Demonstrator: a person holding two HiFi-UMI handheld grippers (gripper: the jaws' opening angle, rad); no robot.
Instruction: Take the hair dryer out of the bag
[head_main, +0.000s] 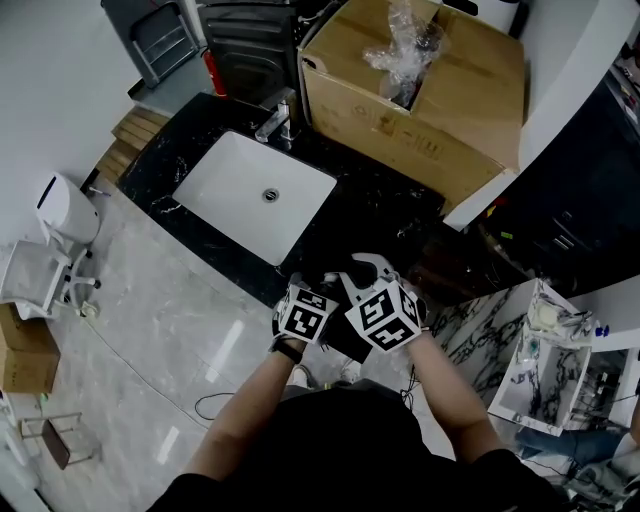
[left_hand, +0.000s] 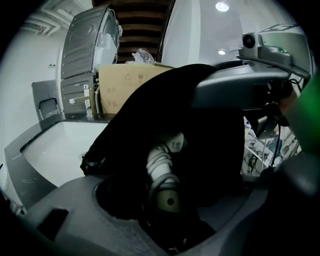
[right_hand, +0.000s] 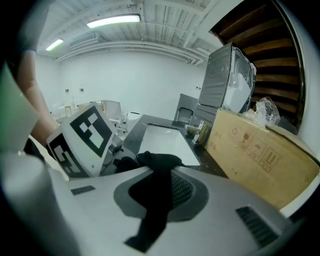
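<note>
Left gripper view: the hair dryer (left_hand: 163, 170) lies inside the black bag (left_hand: 200, 130), its pale handle end outward and its cord (left_hand: 159, 159) wound round it. The left gripper (left_hand: 170, 222) stands with its jaws wide at the bag's mouth, pinching nothing. The right gripper (right_hand: 155, 167) has its jaws closed on a fold of the bag's cloth, apparently lifting the mouth. Bag and grippers hang at the counter (head_main: 385, 195) edge, on the near side of the sink (head_main: 255, 190). The dryer is probably rigid, smooth plastic of moderate weight, and the bag is limp. The wrapped handle looks the surest hold, since the cord gives grip. Beyond the sink stands a cardboard box (head_main: 440, 95); beside the sink lies pale marbled floor (head_main: 150, 320).
</note>
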